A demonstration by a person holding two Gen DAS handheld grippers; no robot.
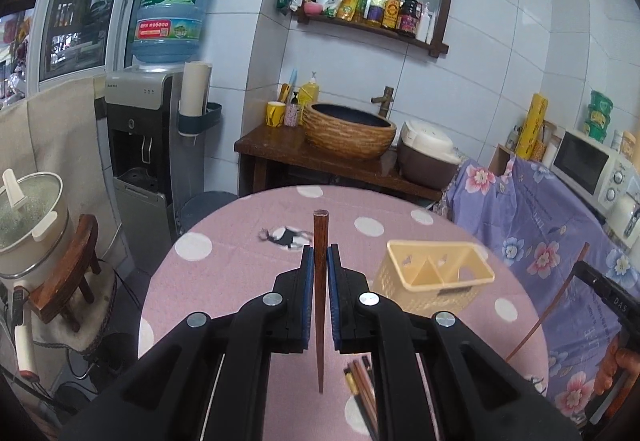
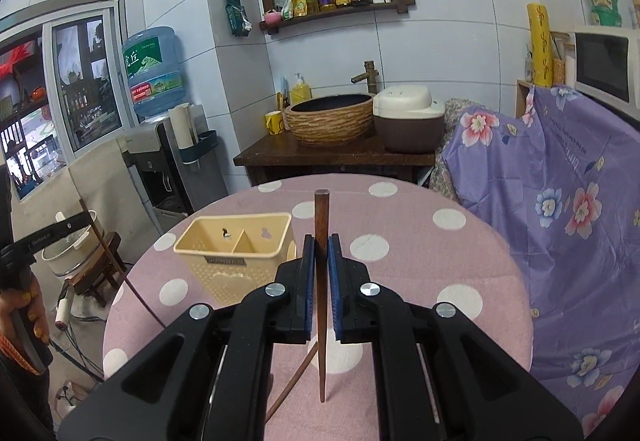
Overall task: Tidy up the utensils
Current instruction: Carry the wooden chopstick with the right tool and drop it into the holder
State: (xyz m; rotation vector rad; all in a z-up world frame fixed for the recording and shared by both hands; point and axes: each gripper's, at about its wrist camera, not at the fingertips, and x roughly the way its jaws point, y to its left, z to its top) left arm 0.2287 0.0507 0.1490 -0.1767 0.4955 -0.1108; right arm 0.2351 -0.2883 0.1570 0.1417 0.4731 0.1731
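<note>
Left gripper (image 1: 319, 257): closed on one brown chopstick (image 1: 320, 305), thick end up, above the table.
Right gripper (image 2: 319, 247): closed on a second chopstick (image 2: 321, 297), also upright.
Utensil basket (image 2: 236, 253): cream plastic, two compartments, it stands near the middle of the pink dotted table (image 2: 420, 253), between the two grippers.
Loose chopsticks (image 1: 362, 389): they lie flat at the near edge of the table.
</note>
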